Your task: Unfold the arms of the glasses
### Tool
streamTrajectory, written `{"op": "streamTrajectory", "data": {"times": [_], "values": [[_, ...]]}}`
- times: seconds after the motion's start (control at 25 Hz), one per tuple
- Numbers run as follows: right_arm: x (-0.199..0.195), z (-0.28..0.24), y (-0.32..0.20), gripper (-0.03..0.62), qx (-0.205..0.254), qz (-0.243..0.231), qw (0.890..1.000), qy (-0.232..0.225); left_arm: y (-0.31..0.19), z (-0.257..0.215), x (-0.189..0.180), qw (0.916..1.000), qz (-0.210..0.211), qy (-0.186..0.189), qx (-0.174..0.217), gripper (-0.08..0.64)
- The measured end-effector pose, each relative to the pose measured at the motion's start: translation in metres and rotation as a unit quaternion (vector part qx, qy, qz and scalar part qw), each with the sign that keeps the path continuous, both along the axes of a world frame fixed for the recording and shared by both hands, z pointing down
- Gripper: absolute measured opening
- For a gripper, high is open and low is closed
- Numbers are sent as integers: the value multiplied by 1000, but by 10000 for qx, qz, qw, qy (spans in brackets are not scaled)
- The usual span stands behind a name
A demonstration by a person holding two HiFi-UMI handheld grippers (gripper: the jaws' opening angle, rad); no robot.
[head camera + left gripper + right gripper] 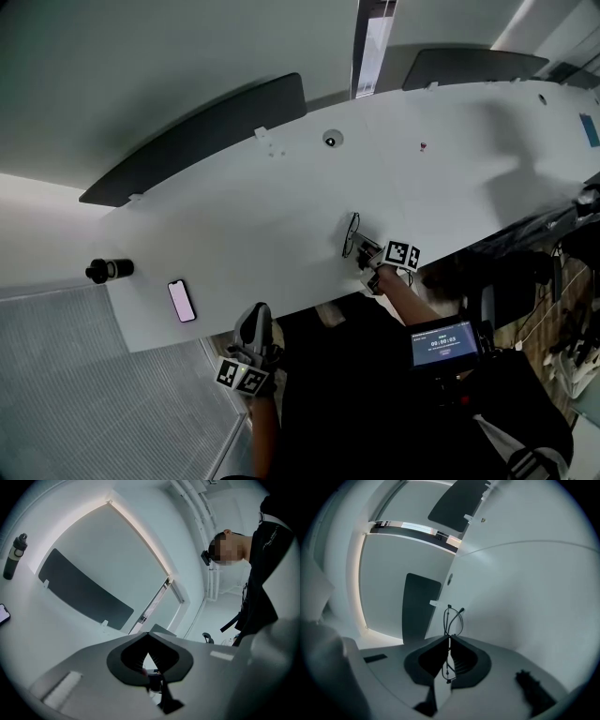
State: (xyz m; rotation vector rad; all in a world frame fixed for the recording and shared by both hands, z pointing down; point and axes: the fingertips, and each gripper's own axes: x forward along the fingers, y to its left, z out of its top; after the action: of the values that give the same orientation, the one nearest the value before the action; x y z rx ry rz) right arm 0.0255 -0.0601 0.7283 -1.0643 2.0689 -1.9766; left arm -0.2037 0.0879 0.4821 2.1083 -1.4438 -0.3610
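Glasses with a thin dark wire frame stand on edge on the white surface, close to its near edge, on the person's right side. The right tool is clamped on them. In the right gripper view its two jaws are pressed on the thin frame, and the right tool points a little downward to the surface. One lens ring and a dark arm tip reach out past the jaws, and a second part of the frame shows behind them. How far the arms are folded I cannot tell.

The left tool is off the surface, just in front of its near edge and well apart from the glasses. In its own view the jaws of the left tool are together with nothing between them.

Far on the left of the surface lie a phone and a dark bottle. A dark panel stands along the far edge.
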Motion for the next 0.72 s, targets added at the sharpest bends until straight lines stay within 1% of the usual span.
{"op": "streamTrajectory", "data": {"times": [0.16, 0.28, 0.4, 0.48, 0.52, 0.56, 0.6, 0.68, 0.72], "values": [[-1, -10, -1, 18, 52, 52, 9998, -207, -3, 2, 4, 10000, 74, 2, -20, 2], [-2, -24, 0, 18, 123, 134, 9988, -450, -7, 4, 10, 9998, 201, 11, -8, 2], [-4, -54, 1, 18, 261, 200, 9960, -828, -13, 7, 24, 9988, 477, -107, 58, 2], [-7, -79, 4, 18, 364, 168, 9931, -1099, -18, 10, 39, 9967, 742, -298, 124, 2], [-9, -91, 7, 18, 410, 129, 9919, -1198, -20, 11, 50, 9946, 939, -413, 174, 2], [-9, -104, 9, 18, 465, 77, 9911, -1246, -21, 14, 62, 9907, 1213, -564, 230, 2], [-9, -118, 13, 18, 548, 19, 9904, -1270, -20, 16, 77, 9846, 1549, -748, 294, 2], [-7, -154, 23, 17, 741, -62, 9865, -1458, -12, 14, 108, 9678, 2181, -1170, 460, 3], [-4, -175, 32, 17, 815, -82, 9833, -1623, -6, 9, 123, 9589, 2396, -1418, 541, 15]]}}
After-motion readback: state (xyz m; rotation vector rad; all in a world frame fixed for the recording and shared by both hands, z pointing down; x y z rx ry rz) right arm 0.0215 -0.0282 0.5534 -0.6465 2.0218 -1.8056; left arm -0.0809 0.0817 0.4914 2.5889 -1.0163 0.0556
